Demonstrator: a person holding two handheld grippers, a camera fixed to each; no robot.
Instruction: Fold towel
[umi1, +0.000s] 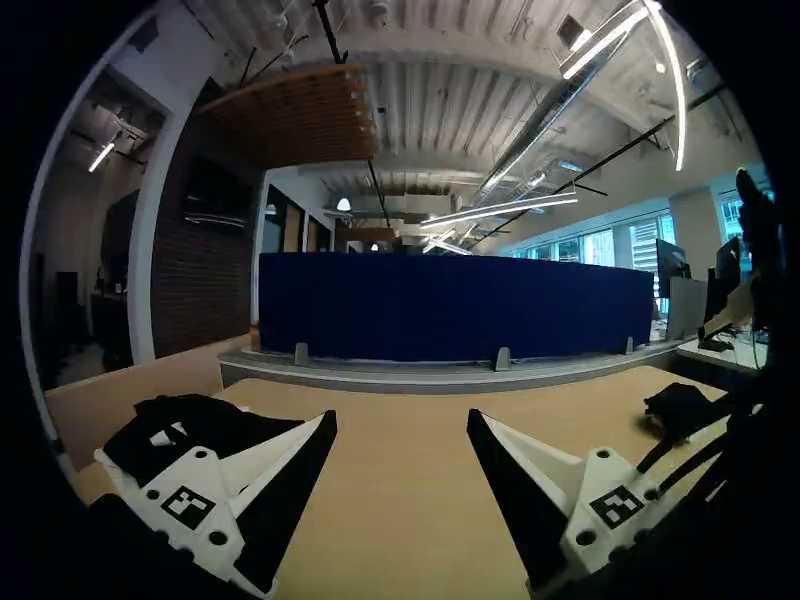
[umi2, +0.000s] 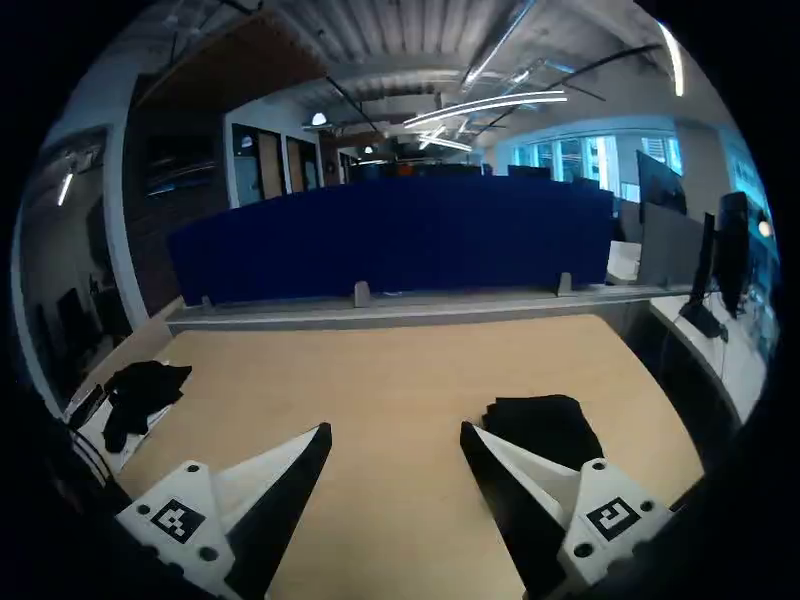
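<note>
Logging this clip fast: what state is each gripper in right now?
Left gripper: open, holding nothing.
Right gripper: open, holding nothing; the folded black cloth lies on the light wooden table, ungripped.

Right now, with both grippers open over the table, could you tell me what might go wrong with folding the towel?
1. Two dark cloths lie on the table: a crumpled black cloth near its edge and a folded black cloth by the right gripper; grabbing the wrong one seems possible.
2. The crumpled one sits close to the edge, so dragging it may pull it off.
</note>
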